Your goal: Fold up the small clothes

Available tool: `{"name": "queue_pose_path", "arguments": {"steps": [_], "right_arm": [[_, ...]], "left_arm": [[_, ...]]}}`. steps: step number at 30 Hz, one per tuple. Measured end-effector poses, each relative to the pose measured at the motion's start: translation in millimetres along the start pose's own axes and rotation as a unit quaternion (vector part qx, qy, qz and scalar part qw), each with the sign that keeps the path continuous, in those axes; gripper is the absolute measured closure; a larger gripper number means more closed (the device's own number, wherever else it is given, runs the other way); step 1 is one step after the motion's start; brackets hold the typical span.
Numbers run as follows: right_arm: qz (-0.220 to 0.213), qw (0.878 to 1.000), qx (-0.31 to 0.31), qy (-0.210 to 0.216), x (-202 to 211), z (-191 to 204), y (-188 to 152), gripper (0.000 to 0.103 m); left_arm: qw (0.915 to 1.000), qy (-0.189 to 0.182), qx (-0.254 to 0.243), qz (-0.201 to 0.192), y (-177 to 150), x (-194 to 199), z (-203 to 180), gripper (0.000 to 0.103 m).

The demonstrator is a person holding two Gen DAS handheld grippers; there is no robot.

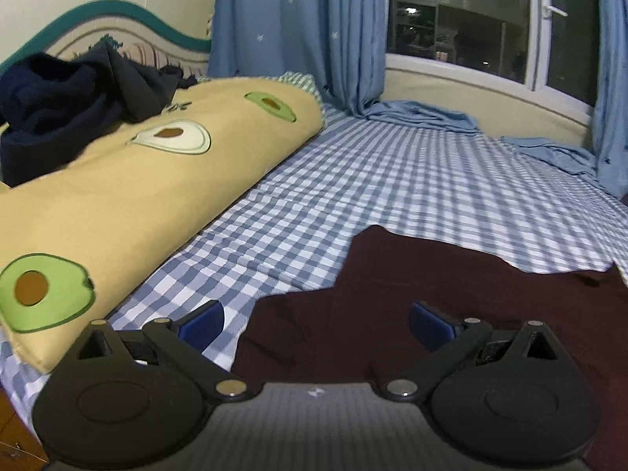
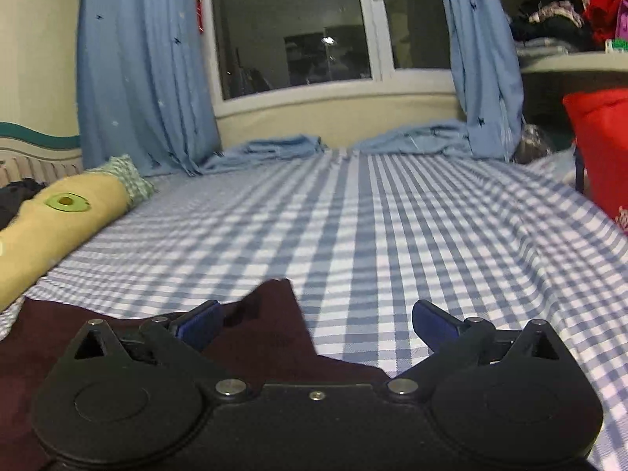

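Note:
A dark maroon garment (image 1: 451, 298) lies flat on the blue-and-white checked bed sheet (image 1: 353, 180), close in front of me. My left gripper (image 1: 316, 320) hovers over its left part with both blue pads wide apart and nothing between them. In the right wrist view the same maroon garment (image 2: 255, 333) reaches to a pointed corner near the middle of the frame. My right gripper (image 2: 316, 320) hangs above that corner, jaws wide apart and empty. Only the near part of the garment shows in either view.
A yellow avocado-print quilt roll (image 1: 129, 196) lies along the left, with dark clothes (image 1: 59, 110) heaped on it. Blue curtains (image 1: 298, 31) and a window (image 2: 294, 31) stand behind the bed. A red bag (image 2: 600, 149) sits at the right edge of the bed.

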State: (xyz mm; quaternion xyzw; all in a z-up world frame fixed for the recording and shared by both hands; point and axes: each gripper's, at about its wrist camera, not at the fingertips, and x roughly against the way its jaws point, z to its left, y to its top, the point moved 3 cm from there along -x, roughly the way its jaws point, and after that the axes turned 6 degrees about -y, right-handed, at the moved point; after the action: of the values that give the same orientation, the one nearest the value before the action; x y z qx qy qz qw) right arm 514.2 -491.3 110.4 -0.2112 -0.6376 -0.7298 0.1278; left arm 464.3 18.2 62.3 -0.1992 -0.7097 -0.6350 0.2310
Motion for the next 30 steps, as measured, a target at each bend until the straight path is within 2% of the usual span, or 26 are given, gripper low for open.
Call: {"name": "queue_pose_path", "arguments": {"steps": [4,11,19,27,30], "right_arm": [[-0.021,1.000,-0.002,0.023,41,10,-4,0.000],[-0.055,0.997,0.005,0.056,106,31,-19,0.000],[-0.089,0.992,0.040,0.074,169,54,-51,0.000],[-0.104,0.991,0.068,0.053,209,64,-97,0.000],[-0.098,0.991,0.085,0.044,214,73,-119,0.000]], "left_arm": [[0.9998,-0.004,0.003,-0.021,-17,33,-11,0.001],[0.9992,-0.029,-0.002,-0.027,-43,73,-27,0.001],[0.9978,-0.063,0.009,-0.014,-69,100,-31,0.001],[0.9943,-0.098,0.044,-0.005,-109,115,-23,0.001],[0.9944,-0.095,0.044,-0.008,-127,118,-20,0.001]]}}
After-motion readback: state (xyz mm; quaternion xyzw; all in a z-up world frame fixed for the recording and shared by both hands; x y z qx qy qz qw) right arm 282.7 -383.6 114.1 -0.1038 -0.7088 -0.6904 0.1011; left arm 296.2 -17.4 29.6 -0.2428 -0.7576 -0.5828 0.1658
